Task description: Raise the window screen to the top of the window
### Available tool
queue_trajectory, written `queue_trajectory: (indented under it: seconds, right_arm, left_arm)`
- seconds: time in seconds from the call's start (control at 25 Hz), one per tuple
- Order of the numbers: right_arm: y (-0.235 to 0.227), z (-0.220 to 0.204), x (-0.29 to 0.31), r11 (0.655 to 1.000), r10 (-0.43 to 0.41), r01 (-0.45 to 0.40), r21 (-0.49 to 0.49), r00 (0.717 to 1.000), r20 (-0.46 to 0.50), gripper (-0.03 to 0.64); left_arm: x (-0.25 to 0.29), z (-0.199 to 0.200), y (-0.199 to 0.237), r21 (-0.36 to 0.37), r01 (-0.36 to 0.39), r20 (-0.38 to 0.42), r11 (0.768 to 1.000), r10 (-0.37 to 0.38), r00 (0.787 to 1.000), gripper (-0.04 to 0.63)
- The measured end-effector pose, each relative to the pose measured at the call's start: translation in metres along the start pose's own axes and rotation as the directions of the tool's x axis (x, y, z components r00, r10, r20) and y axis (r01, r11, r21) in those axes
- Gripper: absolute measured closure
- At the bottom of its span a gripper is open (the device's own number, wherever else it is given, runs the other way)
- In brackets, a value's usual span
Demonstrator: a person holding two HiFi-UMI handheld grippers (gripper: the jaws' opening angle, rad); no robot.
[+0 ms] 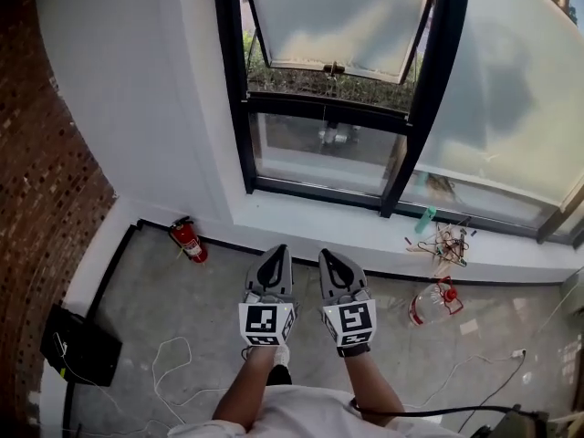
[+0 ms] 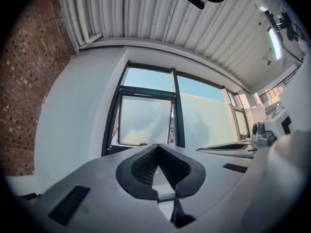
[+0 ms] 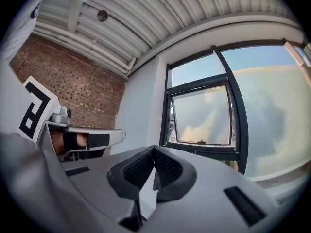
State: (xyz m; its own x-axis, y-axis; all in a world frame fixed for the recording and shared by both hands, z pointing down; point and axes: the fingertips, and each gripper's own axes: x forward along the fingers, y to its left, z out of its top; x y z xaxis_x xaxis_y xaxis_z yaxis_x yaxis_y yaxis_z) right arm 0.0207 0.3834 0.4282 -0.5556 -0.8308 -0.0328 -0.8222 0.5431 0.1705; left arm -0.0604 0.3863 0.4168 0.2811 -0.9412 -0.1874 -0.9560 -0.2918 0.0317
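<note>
Approach seems the step in hand: in the head view the left gripper (image 1: 275, 261) and right gripper (image 1: 334, 265) hover side by side, well short of the window (image 1: 237, 108), upright in the wall ahead, long axis vertical. Left gripper view: jaws closed, empty, aimed at it. Right gripper view: the same. The window screen I cannot tell from the hazy glass; next, reach its lower edge.

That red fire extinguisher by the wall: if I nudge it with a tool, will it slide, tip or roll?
The red fire extinguisher looks like a rigid metal cylinder, so probably heavy for its size. Its round body would likely roll if it went over. The smooth grey floor may let it slide under a low push.
</note>
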Motion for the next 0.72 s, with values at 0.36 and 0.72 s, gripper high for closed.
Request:
queue_trajectory:
  seconds: [0.36,0.72]
  right_arm:
    - [-0.010,-0.006,0.139,0.998,-0.063,0.063,-0.009,0.998,-0.023,0.614]
    - [-0.094,-0.044,0.227,0.994,-0.100,0.102,0.040,0.993,-0.057,0.614]
  left_arm:
    - [0.102,-0.024,0.098,-0.132,0.062,0.012,0.989,-0.061,0.998,0.601]
    - [0.212,-0.072,0.123,-0.132,0.072,-0.045,0.989,-0.079,0.996,0.601]
